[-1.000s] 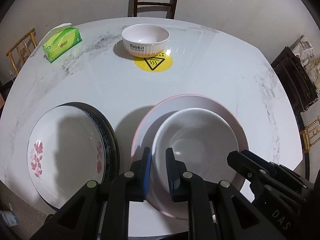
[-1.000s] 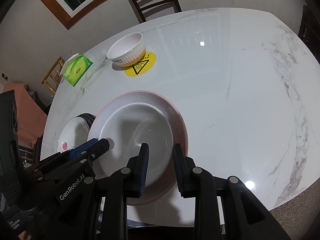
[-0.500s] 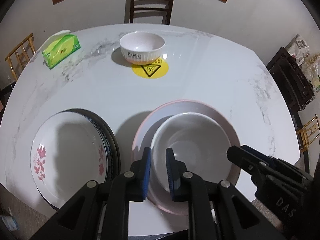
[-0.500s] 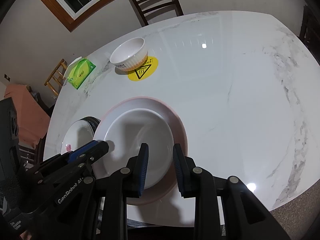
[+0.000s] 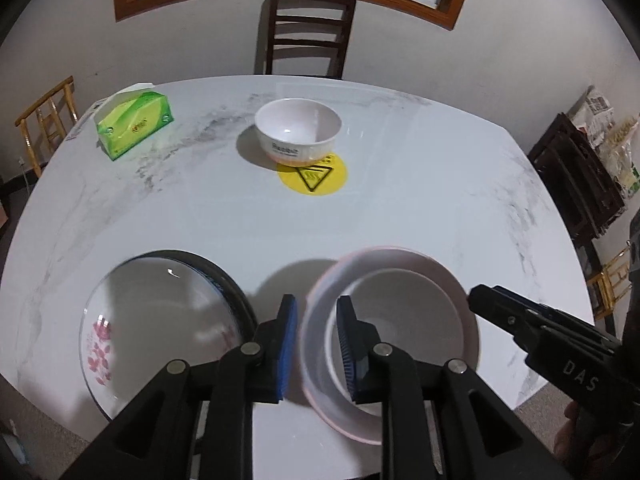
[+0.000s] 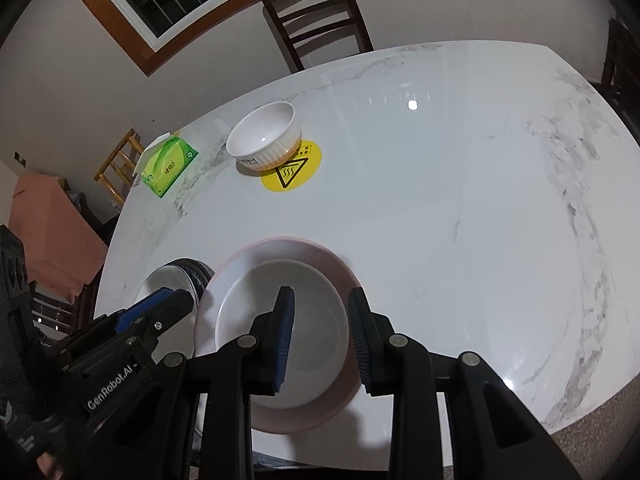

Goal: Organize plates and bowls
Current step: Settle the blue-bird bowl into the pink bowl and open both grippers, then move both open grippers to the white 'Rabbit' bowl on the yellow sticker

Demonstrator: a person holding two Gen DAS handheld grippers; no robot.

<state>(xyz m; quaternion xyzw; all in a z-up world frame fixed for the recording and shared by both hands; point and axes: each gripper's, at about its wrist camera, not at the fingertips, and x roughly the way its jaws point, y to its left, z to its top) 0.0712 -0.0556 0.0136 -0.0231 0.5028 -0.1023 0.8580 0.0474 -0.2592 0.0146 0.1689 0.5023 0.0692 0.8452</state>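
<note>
Straddling the pink plate's [image 5: 448,280] left rim, my left tool [image 5: 316,344] is opening, its pads off the rim. My right tool [image 6: 320,332] stands apart over the white plate [image 6: 320,344] nested in the pink one, one finger inside, one past the edge, gripping nothing. Both plates sit on the surface [image 5: 240,216] beside the floral plate [image 5: 160,328]. Farther back stands a bowl [image 5: 298,130].

Small plate [image 5: 404,316] in larger plate [image 5: 452,276] at the table's [image 5: 420,184] near edge, plate stack [image 5: 160,328] just left of it, bowl [image 5: 298,130] on round sticker [image 5: 320,174] toward far edge, tissue box [image 5: 134,124] near far left corner
</note>
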